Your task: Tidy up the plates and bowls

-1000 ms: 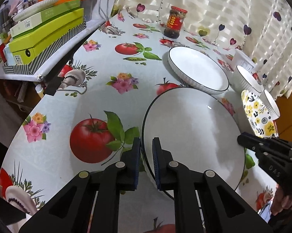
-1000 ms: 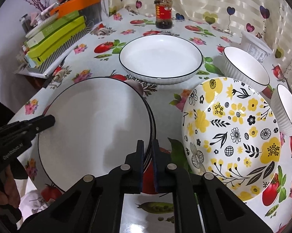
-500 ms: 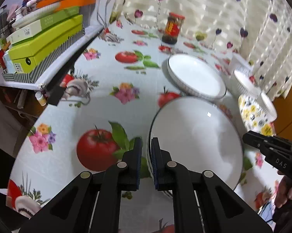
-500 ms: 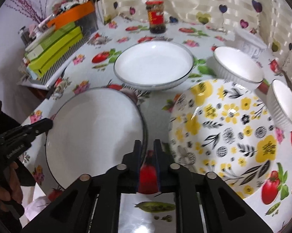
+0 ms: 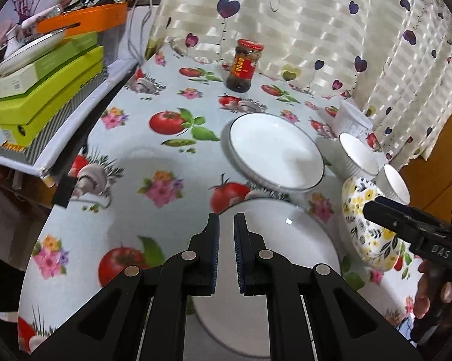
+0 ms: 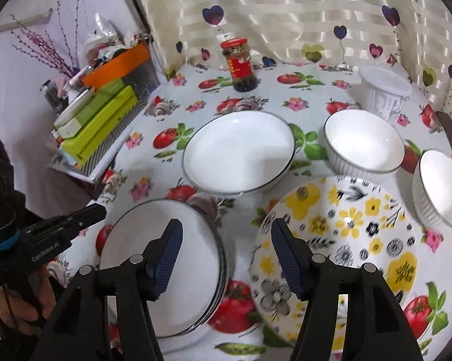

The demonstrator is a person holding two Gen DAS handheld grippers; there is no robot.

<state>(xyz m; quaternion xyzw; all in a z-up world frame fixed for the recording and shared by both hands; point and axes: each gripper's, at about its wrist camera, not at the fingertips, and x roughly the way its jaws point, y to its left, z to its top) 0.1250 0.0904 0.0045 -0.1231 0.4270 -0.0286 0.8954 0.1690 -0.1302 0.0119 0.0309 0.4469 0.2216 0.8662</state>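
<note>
A stack of white black-rimmed plates lies flat on the tomato-print tablecloth. My left gripper is shut and hovers over the stack's left rim, with no rim visible between its pads. My right gripper hangs above the gap between the stack and a yellow-flowered plate; its jaws are opening and press on nothing. Farther back sit a deep white dish and two ribbed white bowls.
A sauce jar stands at the back by the heart-print curtain, and a white lidded tub at the back right. Green boxes and an orange tray are piled on a side shelf to the left. A hand holds the left gripper.
The right gripper has let go of the stack's right rim and its jaws have spread wide. Both grippers have risen and drawn back. The left jaws stay shut and no longer straddle the rim.
</note>
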